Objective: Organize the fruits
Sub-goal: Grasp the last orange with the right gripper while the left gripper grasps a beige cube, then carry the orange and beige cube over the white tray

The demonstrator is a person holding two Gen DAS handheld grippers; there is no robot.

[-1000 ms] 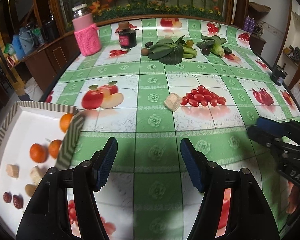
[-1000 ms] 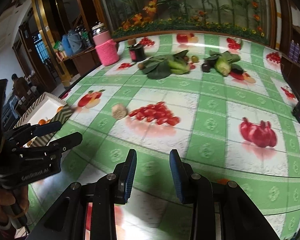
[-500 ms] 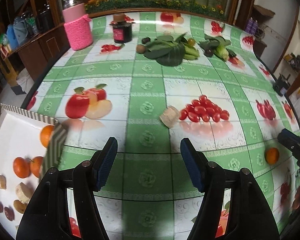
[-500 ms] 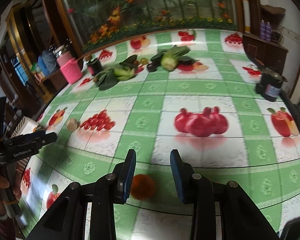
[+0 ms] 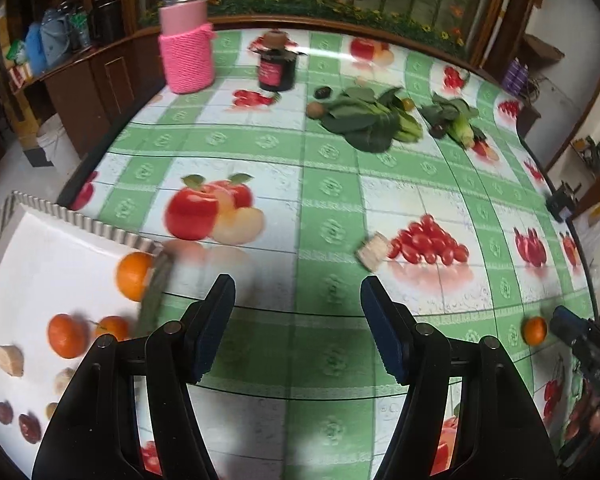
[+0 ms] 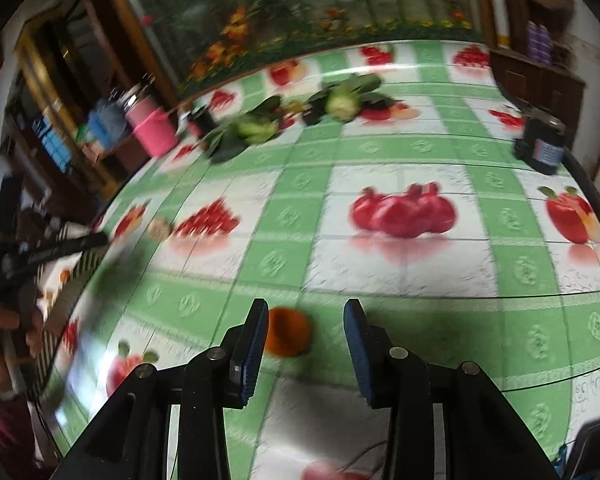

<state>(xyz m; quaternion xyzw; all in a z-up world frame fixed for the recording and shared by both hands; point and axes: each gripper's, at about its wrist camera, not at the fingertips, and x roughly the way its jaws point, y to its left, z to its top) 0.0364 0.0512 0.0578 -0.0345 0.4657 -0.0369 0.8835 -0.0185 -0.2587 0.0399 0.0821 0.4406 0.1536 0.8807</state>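
Your right gripper [image 6: 305,346] is wide open, empty, w/ the orange [image 6: 289,331] on the tabletop [image 6: 400,272] between its jaws, close against the left one. Left gripper [image 5: 298,326] is also wide, empty, hovering near the box [image 5: 44,248]. Risk: orange sits off-centre; closing now may nudge it, and it may roll toward the tabletop edge. Blur suggests motion; steady first.

Your orange tangerine [image 6: 289,332], green-and-white checked tablecloth [image 5: 332,184] with red fruit prints, white tray [image 5: 52,264] with striped rim, pink knitted jar [image 5: 186,56], your blue-padded grippers.
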